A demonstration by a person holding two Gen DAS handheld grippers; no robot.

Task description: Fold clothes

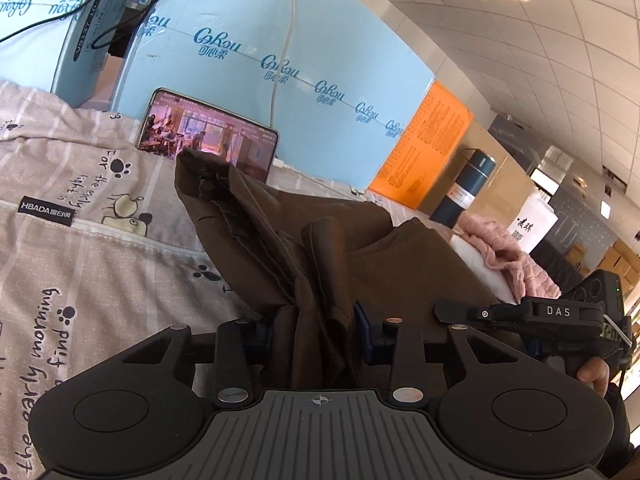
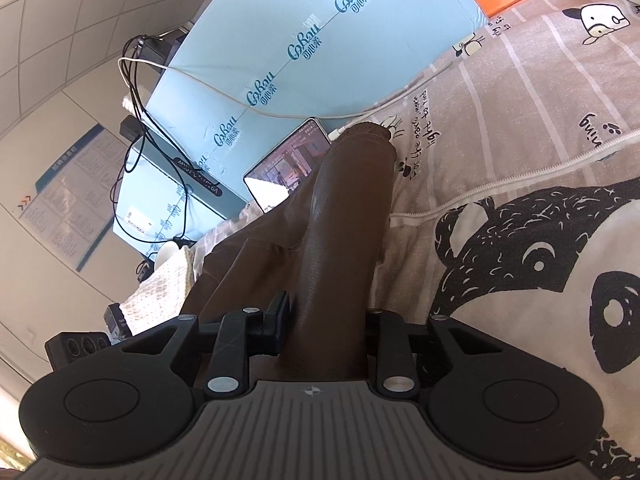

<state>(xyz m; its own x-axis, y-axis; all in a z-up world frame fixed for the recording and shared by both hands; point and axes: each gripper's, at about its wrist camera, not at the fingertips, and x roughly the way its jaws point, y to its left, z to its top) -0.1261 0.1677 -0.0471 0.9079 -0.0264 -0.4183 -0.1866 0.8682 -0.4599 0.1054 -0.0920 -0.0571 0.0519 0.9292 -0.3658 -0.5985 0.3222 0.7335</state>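
Note:
A dark brown garment [image 1: 280, 216] hangs bunched over the pink printed bedsheet [image 1: 80, 272]. My left gripper [image 1: 316, 330] is shut on a gathered fold of it, with cloth filling the gap between the fingers. At the right edge of the left wrist view the right gripper [image 1: 520, 312] holds the same cloth, with a hand behind it. In the right wrist view my right gripper [image 2: 328, 326] is shut on a smooth stretched band of the brown garment [image 2: 344, 208], which runs away toward the phone.
A lit phone [image 1: 208, 134] leans on a light blue carton [image 1: 280, 40] at the back. An orange box [image 1: 424, 148], a dark blue flask [image 1: 466, 188] and a pink knit cloth [image 1: 508, 256] lie to the right. Cables [image 2: 136, 80] hang over the cartons.

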